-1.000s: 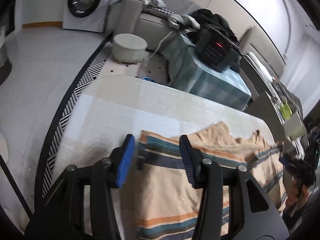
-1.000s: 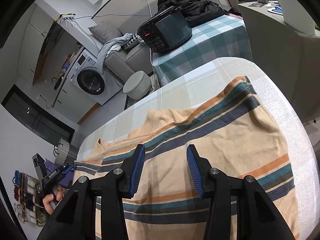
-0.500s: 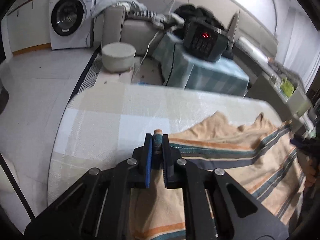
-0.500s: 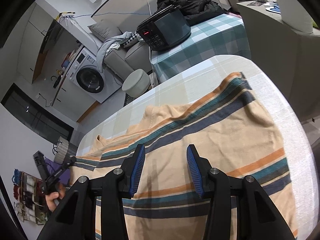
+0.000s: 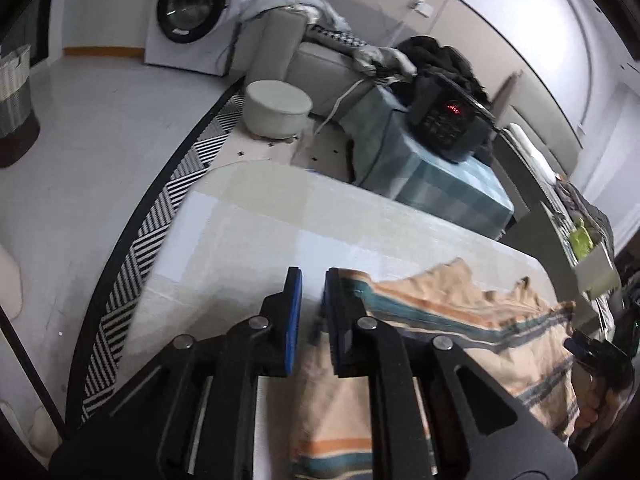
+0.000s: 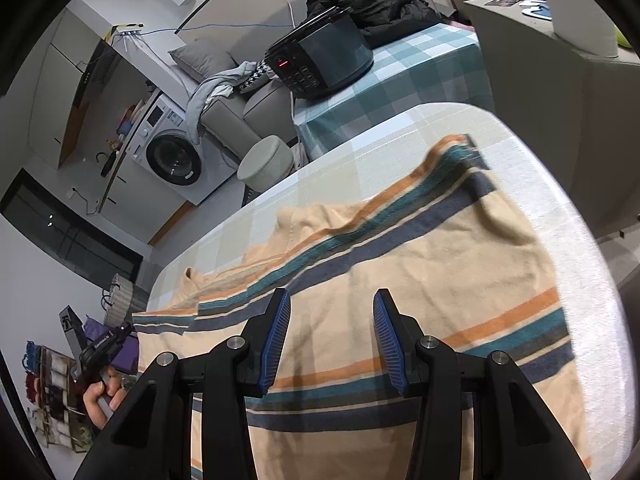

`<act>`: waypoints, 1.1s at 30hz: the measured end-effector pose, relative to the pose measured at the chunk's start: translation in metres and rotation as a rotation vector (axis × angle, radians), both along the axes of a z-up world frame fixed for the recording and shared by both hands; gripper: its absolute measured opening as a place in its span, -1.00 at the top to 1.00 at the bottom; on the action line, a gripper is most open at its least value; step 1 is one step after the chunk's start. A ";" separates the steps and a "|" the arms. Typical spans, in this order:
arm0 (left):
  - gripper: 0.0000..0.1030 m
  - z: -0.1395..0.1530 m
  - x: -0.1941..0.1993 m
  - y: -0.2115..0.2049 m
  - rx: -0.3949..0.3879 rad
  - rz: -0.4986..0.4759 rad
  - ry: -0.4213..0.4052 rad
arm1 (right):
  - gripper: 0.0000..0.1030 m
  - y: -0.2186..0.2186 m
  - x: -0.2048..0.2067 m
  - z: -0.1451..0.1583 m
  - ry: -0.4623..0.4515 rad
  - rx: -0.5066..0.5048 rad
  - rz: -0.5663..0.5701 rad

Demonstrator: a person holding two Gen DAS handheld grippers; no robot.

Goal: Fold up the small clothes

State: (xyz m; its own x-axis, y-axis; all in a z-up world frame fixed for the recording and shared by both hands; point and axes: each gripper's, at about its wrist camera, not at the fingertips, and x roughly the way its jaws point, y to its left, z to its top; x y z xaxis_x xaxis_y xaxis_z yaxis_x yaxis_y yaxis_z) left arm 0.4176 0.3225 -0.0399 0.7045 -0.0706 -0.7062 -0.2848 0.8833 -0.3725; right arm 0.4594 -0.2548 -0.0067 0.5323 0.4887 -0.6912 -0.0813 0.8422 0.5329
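A small beige shirt [image 6: 420, 264] with teal, navy and orange stripes lies spread on the pale checked table [image 6: 568, 184]. In the left wrist view the shirt [image 5: 460, 320] lies to the right, its left edge running under my left gripper [image 5: 312, 280]. The left jaws stand slightly apart with a narrow gap at the shirt's left corner; nothing is clamped between them. My right gripper [image 6: 330, 308] is open and hovers above the middle of the shirt, holding nothing.
Beyond the table stand a teal checked side table [image 6: 420, 60] with a black cooker [image 6: 320, 60], a round grey stool [image 5: 278, 106], a sofa and a washing machine [image 5: 192, 8]. A striped rug [image 5: 160, 208] lies left of the table.
My left gripper, open a second ago, shut on the shirt's left corner, and now its jaws have parted slightly and the corner lies back down. The right gripper has stayed open above the shirt.
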 end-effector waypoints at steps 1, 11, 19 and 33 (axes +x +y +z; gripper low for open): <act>0.72 0.006 0.000 -0.006 0.007 -0.008 -0.012 | 0.14 0.004 0.001 0.000 0.000 0.001 0.010; -0.20 0.029 0.024 -0.106 0.024 -0.243 0.015 | 0.14 0.070 0.008 0.000 -0.006 -0.015 0.133; -0.18 -0.016 0.060 -0.180 0.347 -0.383 0.161 | 0.14 0.068 -0.002 -0.011 0.020 -0.034 0.152; 0.96 -0.017 0.062 -0.202 0.454 -0.508 0.106 | 0.14 0.037 -0.009 -0.020 0.046 -0.024 0.113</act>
